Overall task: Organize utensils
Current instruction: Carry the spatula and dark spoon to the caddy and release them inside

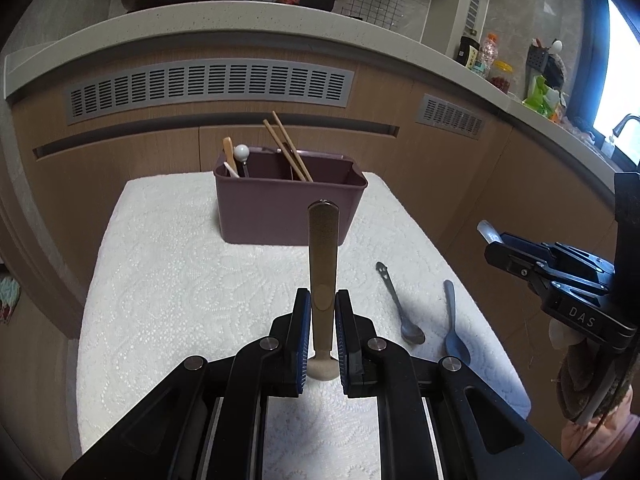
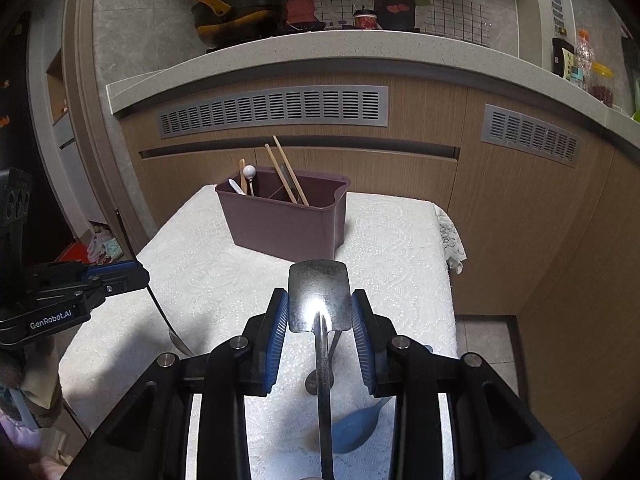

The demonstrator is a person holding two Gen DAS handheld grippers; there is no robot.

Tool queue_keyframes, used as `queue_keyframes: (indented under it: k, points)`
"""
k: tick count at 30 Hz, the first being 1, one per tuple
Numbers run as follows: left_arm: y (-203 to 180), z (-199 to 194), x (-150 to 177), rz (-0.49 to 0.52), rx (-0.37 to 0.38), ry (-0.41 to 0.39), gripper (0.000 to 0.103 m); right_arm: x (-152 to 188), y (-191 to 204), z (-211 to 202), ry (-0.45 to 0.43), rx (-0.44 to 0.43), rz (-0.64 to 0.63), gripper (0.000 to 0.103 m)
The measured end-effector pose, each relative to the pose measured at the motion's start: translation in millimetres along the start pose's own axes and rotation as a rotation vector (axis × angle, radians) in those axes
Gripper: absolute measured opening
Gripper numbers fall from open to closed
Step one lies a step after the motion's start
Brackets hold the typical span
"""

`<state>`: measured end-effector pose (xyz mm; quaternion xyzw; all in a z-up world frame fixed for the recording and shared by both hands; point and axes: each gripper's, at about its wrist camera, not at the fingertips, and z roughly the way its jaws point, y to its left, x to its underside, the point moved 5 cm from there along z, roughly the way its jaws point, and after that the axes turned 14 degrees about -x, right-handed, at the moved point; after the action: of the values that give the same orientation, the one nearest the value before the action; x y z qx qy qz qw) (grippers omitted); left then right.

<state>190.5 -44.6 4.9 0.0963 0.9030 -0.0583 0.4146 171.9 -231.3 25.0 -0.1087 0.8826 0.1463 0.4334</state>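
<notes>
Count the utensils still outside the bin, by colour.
Tan: 1, tan spoon, held
Metal: 2, metal spoon lying loose, scoop held
Blue: 1, blue spoon, lying loose
Total: 4

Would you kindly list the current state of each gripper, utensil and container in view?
Left gripper: shut on the tan flat-handled spoon, lifted off the cloth.
Right gripper: shut on the shiny metal spatula-shaped utensil.
Mauve plastic caddy: upright, holding wooden chopsticks.
Small steel spoon: lying on the cloth.
Blue plastic spoon: lying beside it.
</notes>
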Motion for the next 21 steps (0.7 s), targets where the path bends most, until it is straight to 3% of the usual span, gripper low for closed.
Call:
queue_keyframes:
  k: [6, 13, 17, 21]
  points:
    - [3, -15, -40, 0.009, -0.026, -0.08, 0.013, -33, 5, -9, -0.065, -0.001, -0.026, 0.03]
    - [16, -31, -131, 0.003, -0.048, -0.227, 0.013, -142, 16, -37, -0.281, -0.01, -0.095, 0.03]
    - [25, -15, -173, -0.008, -0.053, -0.278, 0.013, -187, 8, -14, -0.326, -0.053, -0.08, 0.03]
    - [37, 17, -195, -0.031, -0.042, -0.251, 0.013, -209, -1, 28, -0.321, -0.068, -0.056, 0.03]
